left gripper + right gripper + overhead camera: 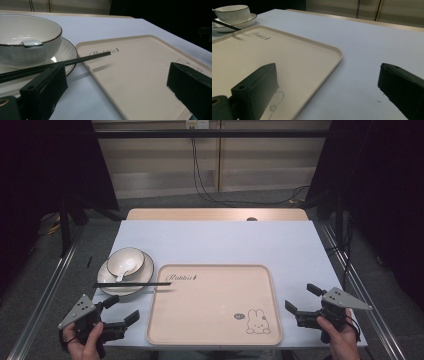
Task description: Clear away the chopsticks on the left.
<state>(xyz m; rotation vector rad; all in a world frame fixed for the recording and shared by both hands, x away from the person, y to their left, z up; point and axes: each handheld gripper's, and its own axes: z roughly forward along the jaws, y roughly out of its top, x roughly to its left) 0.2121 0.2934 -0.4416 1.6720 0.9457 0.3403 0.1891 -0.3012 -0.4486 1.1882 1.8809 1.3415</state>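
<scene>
Spoon (32, 43) in bowl (27, 40), left gripper view

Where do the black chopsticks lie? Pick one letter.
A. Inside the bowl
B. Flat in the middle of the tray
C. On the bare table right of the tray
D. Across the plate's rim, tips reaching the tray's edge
D: the chopsticks rest across the plate beneath the bowl, their tips over the tray's left rim.

Pale table (215, 240) (dark curtains (45, 165))
</scene>
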